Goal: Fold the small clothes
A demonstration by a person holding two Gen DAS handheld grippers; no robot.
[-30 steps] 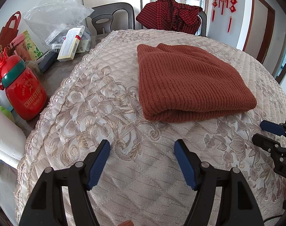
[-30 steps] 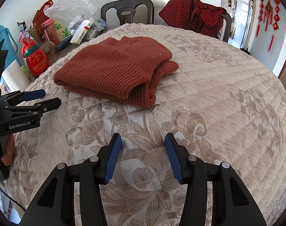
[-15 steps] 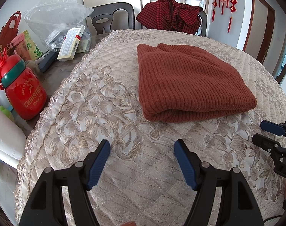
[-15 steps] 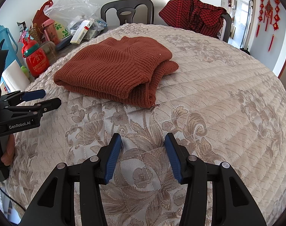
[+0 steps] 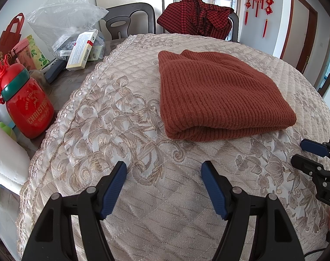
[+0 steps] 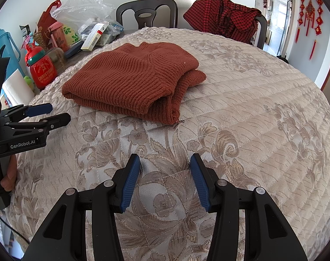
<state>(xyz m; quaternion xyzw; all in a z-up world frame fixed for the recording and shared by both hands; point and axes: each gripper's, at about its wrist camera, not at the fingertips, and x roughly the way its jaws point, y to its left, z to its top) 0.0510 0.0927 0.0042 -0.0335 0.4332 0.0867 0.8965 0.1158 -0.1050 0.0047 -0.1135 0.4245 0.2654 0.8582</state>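
Nothing has changed: my left tool (image 5: 164,179) and right tool (image 6: 166,173) hover released, tilted down, short of the folded sweater (image 5: 217,95) on the table (image 5: 121,113).

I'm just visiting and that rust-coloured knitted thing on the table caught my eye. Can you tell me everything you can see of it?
The sweater is a rust-brown ribbed knit, thick and soft-looking. It lies folded into a compact, roughly rectangular bundle, with the neck opening showing at its far edge. In the right wrist view the layers are uneven: a lower layer sticks out beyond the top one on the right side, and a loose thread trails from the near corner. It rests flat on the quilted beige floral table cover. Nothing else touches it.
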